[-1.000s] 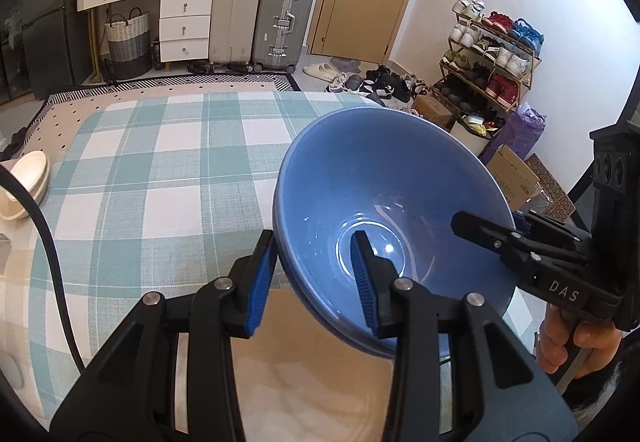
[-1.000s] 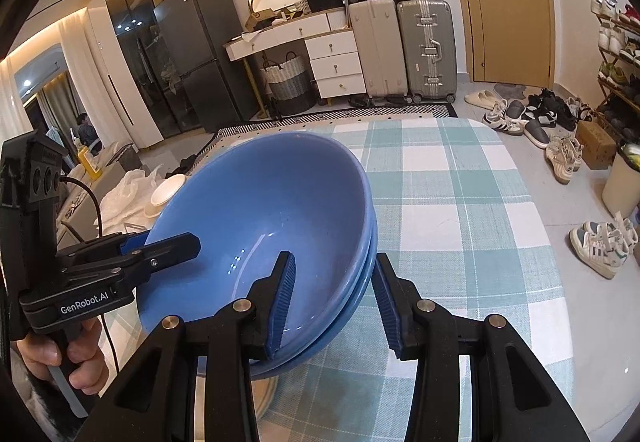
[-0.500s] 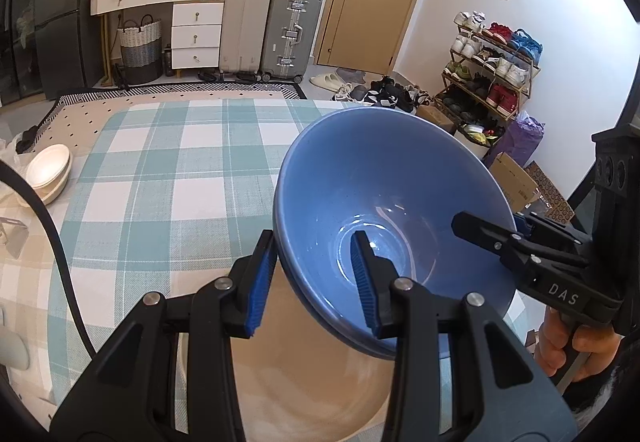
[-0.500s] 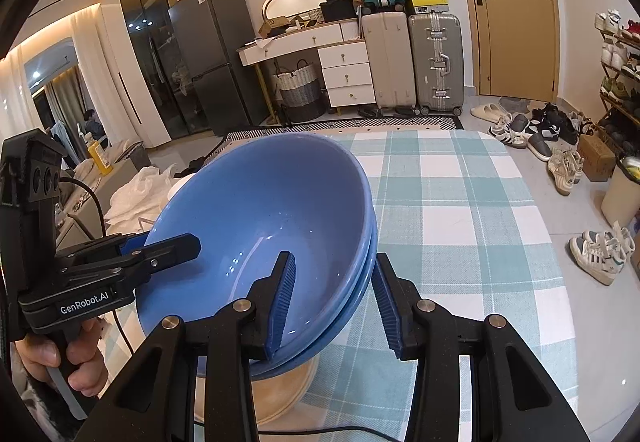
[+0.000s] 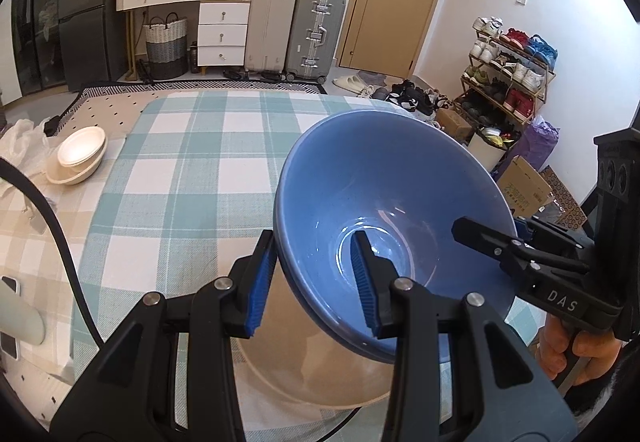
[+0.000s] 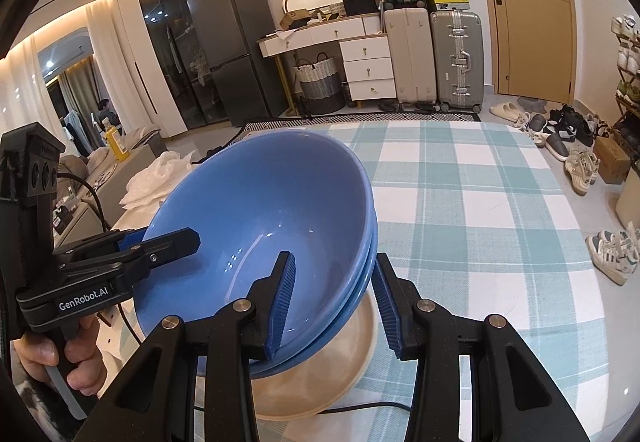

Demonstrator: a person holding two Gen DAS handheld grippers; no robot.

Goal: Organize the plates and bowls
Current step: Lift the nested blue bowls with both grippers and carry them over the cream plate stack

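Observation:
Two nested blue bowls (image 5: 384, 194) are held in the air between both grippers, above a large beige bowl (image 5: 320, 374) on the table. My left gripper (image 5: 312, 278) straddles their near rim, one finger inside and one outside, shut on it. My right gripper (image 6: 332, 298) grips the opposite rim of the blue bowls (image 6: 264, 214) the same way. The beige bowl (image 6: 332, 374) lies under them in the right wrist view. A stack of small cream bowls (image 5: 78, 156) sits at the table's far left.
The table has a green and white checked cloth (image 5: 188, 170). A black cable (image 5: 60, 242) runs across its left side, and another cable (image 6: 360, 408) lies by the beige bowl. White plastic bags (image 6: 160, 178) lie beyond the left edge. Suitcases and a shoe rack stand behind.
Both grippers have lifted the blue bowls higher. More of the beige bowl below shows, and the table and room sit lower in view.

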